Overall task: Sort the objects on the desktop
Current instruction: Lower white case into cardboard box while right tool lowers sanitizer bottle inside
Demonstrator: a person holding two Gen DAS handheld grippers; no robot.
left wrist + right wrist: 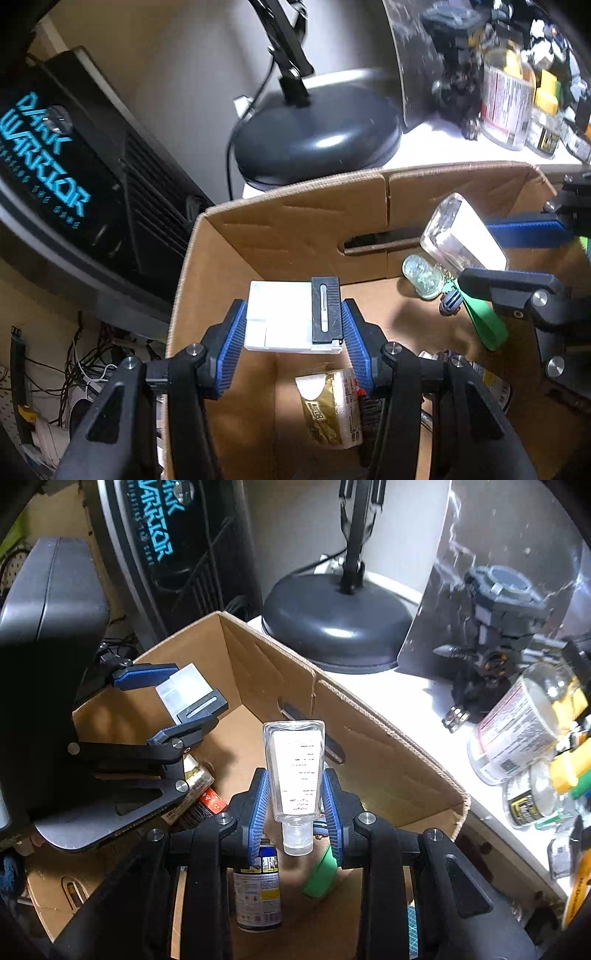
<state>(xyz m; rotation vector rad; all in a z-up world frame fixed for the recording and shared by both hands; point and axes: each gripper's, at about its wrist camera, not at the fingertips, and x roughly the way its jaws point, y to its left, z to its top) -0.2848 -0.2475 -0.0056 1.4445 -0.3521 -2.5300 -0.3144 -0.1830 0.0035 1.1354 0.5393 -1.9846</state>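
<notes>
Biggest thing around is the black computer case (70, 162) with the blue lettering, standing off to the side past the cardboard box (295, 206), and that box is open-topped and sits right up against the white table (402, 709). On the table there's a lamp base (317, 140), round and dark, just behind the box's far wall, and further along a clutter of jars (517, 723) and a dark toy figure (491, 627) in front of a shiny panel. Both my grippers are over the box, pointing down into it. My left gripper (293, 325) is clamped on a white box with a black strip (291, 317), the blue pads pressing its two sides, and it hangs over the box near the left wall. My right gripper (295, 805) is closed tight on a clear bottle (295, 771), cap end toward me, label facing up, held above the middle of the box. Down on the box floor there's a spray can (256, 893) lying under my right gripper, a green strap (319, 875) beside it, a gold and white packet (330, 406) under my left gripper, and a small glass jar (423, 277) near the far wall by the handle slot. There's also a little blue and white bit (448, 302) next to the green strap, too small to tell what it is.
</notes>
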